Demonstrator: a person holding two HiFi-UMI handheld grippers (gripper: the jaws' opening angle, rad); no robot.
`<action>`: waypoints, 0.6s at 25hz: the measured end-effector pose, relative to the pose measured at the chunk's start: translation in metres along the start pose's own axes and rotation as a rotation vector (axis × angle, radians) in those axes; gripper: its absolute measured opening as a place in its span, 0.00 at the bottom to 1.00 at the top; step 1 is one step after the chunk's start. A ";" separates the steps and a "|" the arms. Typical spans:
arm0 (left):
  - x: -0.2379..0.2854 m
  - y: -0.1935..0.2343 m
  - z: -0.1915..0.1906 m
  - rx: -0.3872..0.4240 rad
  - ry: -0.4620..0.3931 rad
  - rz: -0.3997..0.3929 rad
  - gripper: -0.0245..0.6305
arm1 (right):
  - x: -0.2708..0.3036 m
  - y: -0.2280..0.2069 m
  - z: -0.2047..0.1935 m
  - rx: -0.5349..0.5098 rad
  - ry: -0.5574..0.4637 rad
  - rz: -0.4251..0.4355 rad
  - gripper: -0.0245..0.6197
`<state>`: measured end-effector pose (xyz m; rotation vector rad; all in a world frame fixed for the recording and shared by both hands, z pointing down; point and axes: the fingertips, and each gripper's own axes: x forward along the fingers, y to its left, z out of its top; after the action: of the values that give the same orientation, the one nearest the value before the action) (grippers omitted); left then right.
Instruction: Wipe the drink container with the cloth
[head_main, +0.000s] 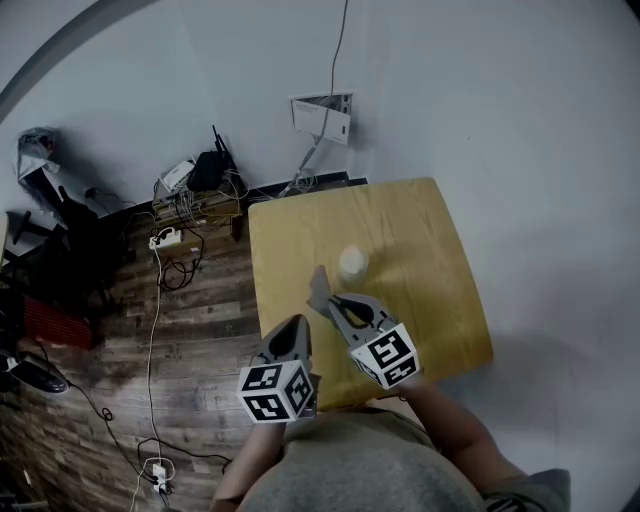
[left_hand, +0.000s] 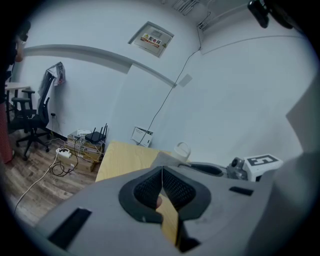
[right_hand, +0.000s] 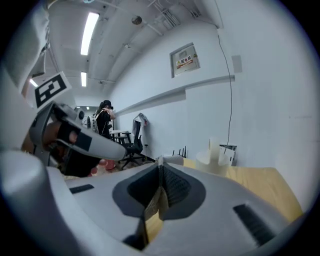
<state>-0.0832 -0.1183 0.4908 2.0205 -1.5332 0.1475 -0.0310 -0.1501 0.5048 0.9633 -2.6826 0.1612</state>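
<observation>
This is an office-like work room. Swivel chairs stand on wood-look flooring. A router and a power strip trail cables along a bare white wall. Strip lights hang under exposed ceiling pipes, and there is a plain wooden tabletop.

Pale wall, dark plank floor, light wooden table, black office chair, perhaps a router amid cables

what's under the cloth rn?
Only the wooden table shows around the cloth, which is pinched by the shut fingers of the right gripper, beside the drink container. The patch directly beneath it is covered, so nothing there can be confirmed.
</observation>
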 end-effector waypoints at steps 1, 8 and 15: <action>0.000 0.000 0.000 0.001 0.000 0.000 0.04 | -0.001 -0.005 0.005 0.002 -0.013 -0.015 0.05; -0.005 0.001 -0.001 0.001 0.003 0.000 0.04 | -0.002 -0.032 0.022 0.030 -0.058 -0.112 0.05; -0.008 0.006 -0.003 0.002 0.005 0.005 0.04 | 0.000 -0.044 0.016 0.055 -0.054 -0.172 0.05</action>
<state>-0.0901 -0.1112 0.4922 2.0164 -1.5357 0.1566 -0.0069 -0.1875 0.4896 1.2262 -2.6393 0.1757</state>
